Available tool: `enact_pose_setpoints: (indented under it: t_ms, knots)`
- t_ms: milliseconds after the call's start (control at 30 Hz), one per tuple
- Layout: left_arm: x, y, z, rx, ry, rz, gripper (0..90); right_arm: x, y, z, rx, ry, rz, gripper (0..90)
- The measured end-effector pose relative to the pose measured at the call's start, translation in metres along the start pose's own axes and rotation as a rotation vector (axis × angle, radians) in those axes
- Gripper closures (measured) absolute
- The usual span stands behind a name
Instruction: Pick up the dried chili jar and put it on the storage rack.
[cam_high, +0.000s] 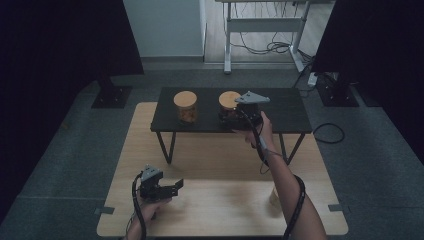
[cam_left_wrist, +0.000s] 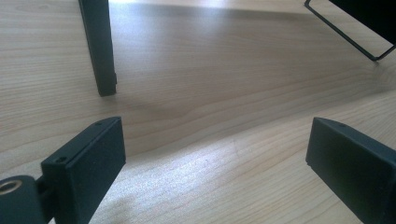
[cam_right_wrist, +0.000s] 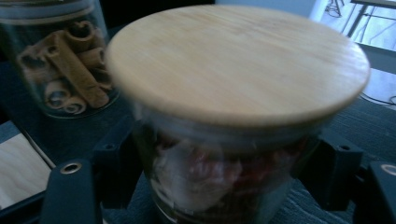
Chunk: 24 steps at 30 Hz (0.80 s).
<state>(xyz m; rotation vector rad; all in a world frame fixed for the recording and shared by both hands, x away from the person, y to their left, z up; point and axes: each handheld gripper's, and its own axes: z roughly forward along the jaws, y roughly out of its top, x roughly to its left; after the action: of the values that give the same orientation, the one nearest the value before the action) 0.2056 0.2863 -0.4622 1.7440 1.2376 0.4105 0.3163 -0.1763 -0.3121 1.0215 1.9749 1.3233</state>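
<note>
Two glass jars with round wooden lids stand on a low black table (cam_high: 282, 112). The left jar (cam_high: 185, 108) (cam_right_wrist: 65, 70) holds cinnamon sticks. My right gripper (cam_high: 239, 118) (cam_right_wrist: 224, 182) is shut on the right jar (cam_high: 228, 101) (cam_right_wrist: 233, 70), which holds red and pale pieces; its black fingers (cam_right_wrist: 114, 161) press the glass on both sides below the lid. My left gripper (cam_high: 176, 186) (cam_left_wrist: 215, 158) rests low over the light wooden table (cam_high: 225, 205) (cam_left_wrist: 210, 93) near its front left, jaws wide apart with nothing between them.
The black table's thin legs (cam_high: 169, 147) (cam_left_wrist: 100, 51) stand on the wooden table. A cable (cam_high: 299, 200) trails along the person's right forearm. Dark curtains hang at both sides, and a white desk frame (cam_high: 227, 45) with cables stands at the back.
</note>
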Motion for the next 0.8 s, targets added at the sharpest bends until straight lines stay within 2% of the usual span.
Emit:
enact_pose_setpoints:
  t_ms: [67,800]
  knots:
    - [0.0,0.0,-0.0003,-0.001,0.0,-0.001,4.3,0.0014,0.0017,0.0002,0.005,-0.011,0.004,23.8]
    - [0.0007,-0.0003,0.0025,0.01,0.0,-0.004,4.3,0.0,0.0019,0.0013,0.008,-0.008,0.016,24.2]
